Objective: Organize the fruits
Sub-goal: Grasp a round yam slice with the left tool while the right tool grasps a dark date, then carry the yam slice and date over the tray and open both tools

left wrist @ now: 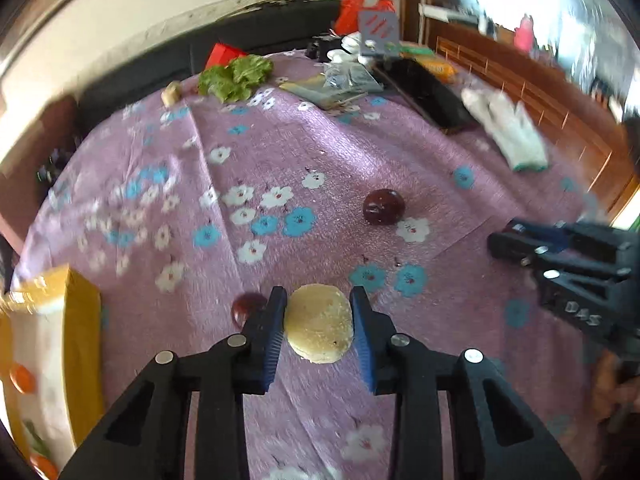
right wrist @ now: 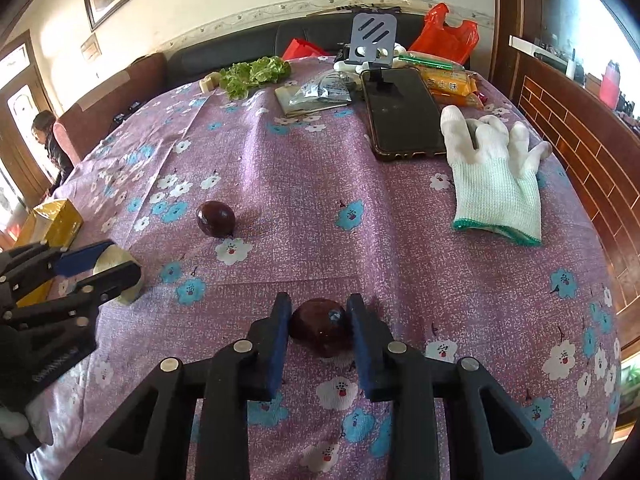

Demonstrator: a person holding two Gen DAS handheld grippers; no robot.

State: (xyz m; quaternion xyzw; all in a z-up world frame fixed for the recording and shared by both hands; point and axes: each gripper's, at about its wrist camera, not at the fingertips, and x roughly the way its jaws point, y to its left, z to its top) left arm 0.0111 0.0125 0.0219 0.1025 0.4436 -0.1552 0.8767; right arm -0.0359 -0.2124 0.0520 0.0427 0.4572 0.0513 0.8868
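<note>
Bare cloth (right wrist: 320,184) mid-table, glove (right wrist: 496,184) right, box (right wrist: 60,216) left

The left gripper (left wrist: 319,312) points steeply down toward the cloth, its blue-padded jaws closed against the two sides of a pale round fruit (left wrist: 320,323); the picture is blurred, so firm contact is likely rather than certain; the right gripper (right wrist: 319,316) is tilted down likewise, its jaws pressed onto a dark red fruit (right wrist: 322,326); the two grippers sit side by side, near each other.
</note>
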